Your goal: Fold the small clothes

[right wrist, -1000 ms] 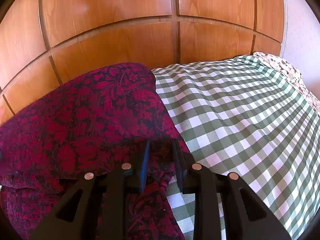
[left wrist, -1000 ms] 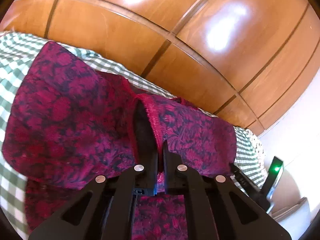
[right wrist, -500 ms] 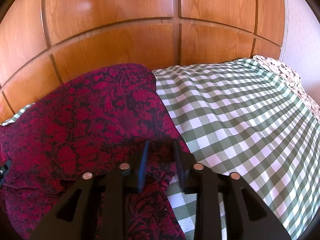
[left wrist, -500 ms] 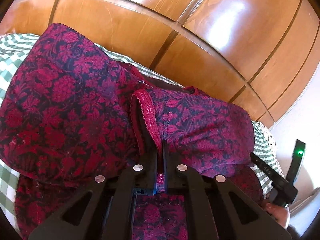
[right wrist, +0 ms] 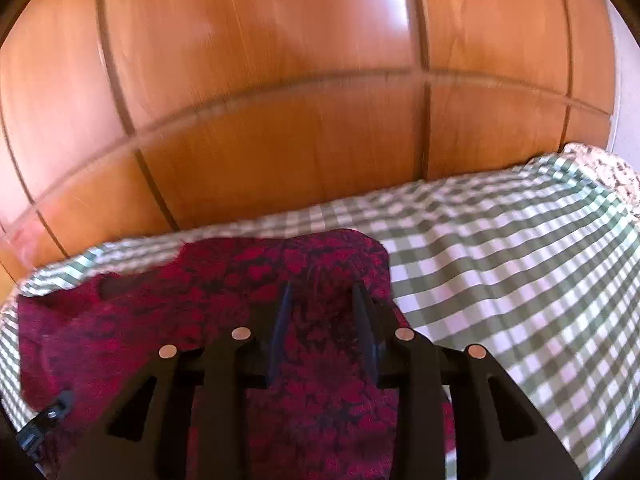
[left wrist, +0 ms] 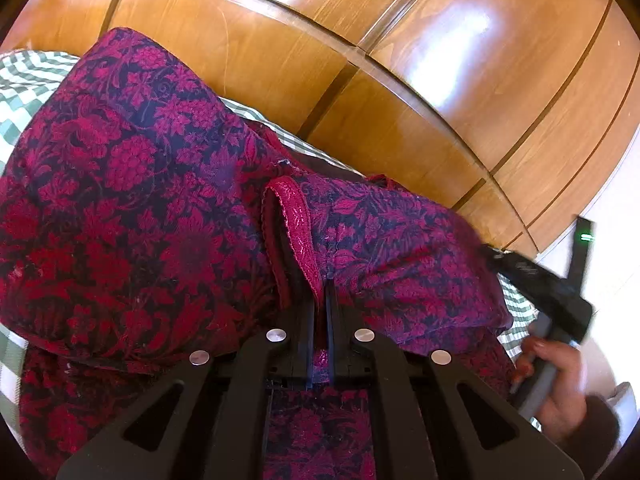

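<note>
Left gripper (left wrist: 320, 300): clamped on garment (left wrist: 140, 200) hem; fingertips buried.
Right gripper (right wrist: 322, 308): jaws closing, nothing gripped, blurred.
Bedspread (right wrist: 500, 280): bare rightward.

1. We see a glossy orange-brown wooden panelled wall (left wrist: 420, 80) filling the upper part of both views, split by dark grooves into large rectangular panels, with bright window glare on it.
2. Below it we see a green-and-white checked bed sheet (right wrist: 500, 272) spread over the bed, reaching right up to the wooden panels.
3. At the far right edge of the bed we see a cream cloth with a small dark floral print (right wrist: 604, 168), touching the checked sheet.
4. Beside the panelling we see a strip of pale white wall (right wrist: 624, 80).
</note>
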The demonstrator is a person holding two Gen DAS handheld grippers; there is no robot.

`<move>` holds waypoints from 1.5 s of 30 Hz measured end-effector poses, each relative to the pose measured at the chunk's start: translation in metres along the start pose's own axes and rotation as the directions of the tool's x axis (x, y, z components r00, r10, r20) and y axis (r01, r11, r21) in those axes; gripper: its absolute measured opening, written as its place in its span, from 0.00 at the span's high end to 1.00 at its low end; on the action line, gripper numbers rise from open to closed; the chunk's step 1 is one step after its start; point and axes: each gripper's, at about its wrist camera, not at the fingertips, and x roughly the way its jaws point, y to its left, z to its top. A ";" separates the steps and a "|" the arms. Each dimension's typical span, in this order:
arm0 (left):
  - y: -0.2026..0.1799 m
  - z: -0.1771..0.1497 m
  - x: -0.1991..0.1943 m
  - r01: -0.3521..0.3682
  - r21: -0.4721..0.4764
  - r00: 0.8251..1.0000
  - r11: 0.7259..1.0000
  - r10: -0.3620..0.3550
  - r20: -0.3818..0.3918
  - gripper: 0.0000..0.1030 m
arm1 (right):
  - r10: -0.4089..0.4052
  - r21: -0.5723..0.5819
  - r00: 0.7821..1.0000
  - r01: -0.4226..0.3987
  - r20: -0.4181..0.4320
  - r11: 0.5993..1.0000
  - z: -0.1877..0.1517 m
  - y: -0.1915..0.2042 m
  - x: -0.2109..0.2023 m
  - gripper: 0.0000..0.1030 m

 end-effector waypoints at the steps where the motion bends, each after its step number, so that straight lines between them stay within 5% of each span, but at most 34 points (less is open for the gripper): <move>1: 0.001 0.000 0.000 0.004 -0.002 1.000 1.000 -0.004 -0.001 0.97 | 0.001 -0.013 0.999 -0.001 -0.032 1.000 -0.004 -0.001 0.011 0.72; 11: 0.008 -0.001 -0.002 0.026 -0.022 1.000 0.999 -0.027 -0.002 0.97 | -0.024 -0.043 1.000 0.024 0.005 0.999 -0.016 0.002 0.005 0.70; 15: 0.012 0.000 -0.005 0.028 -0.030 1.000 0.999 -0.028 -0.002 0.97 | 0.015 -0.037 0.999 -0.014 0.040 0.999 -0.034 -0.001 -0.032 0.55; 23: 0.014 0.002 -0.010 0.025 -0.037 1.000 0.999 -0.025 -0.002 0.96 | 0.000 -0.055 1.000 0.000 -0.005 0.998 -0.061 0.005 -0.043 0.53; 26: 0.009 0.002 -0.016 0.009 -0.025 1.000 1.000 -0.009 0.004 0.90 | -0.014 -0.065 1.000 0.015 0.019 0.998 -0.063 0.007 -0.046 0.52; 29: -0.001 -0.003 -0.028 -0.006 0.021 1.000 1.000 0.006 0.021 0.69 | -0.002 -0.046 0.995 0.006 0.102 0.999 -0.068 0.005 -0.064 0.40; 31: -0.011 -0.009 -0.040 -0.061 0.068 0.997 0.996 0.057 0.052 0.32 | 0.015 -0.036 0.991 -0.011 0.130 0.999 -0.073 0.003 -0.075 0.39; 34: -0.020 -0.019 -0.056 -0.096 0.111 0.993 0.989 0.087 0.081 0.31 | 0.045 -0.036 0.990 -0.040 0.131 0.999 -0.084 0.001 -0.089 0.39; 39: -0.011 -0.039 -0.071 -0.103 0.066 0.995 0.993 0.102 0.010 0.31 | 0.144 -0.040 0.987 -0.141 0.076 0.989 -0.103 0.003 -0.109 0.39; 45: -0.009 -0.060 -0.092 -0.106 0.093 0.994 0.990 0.108 -0.016 0.21 | 0.305 -0.009 0.952 -0.305 0.026 0.952 -0.126 -0.009 -0.141 0.38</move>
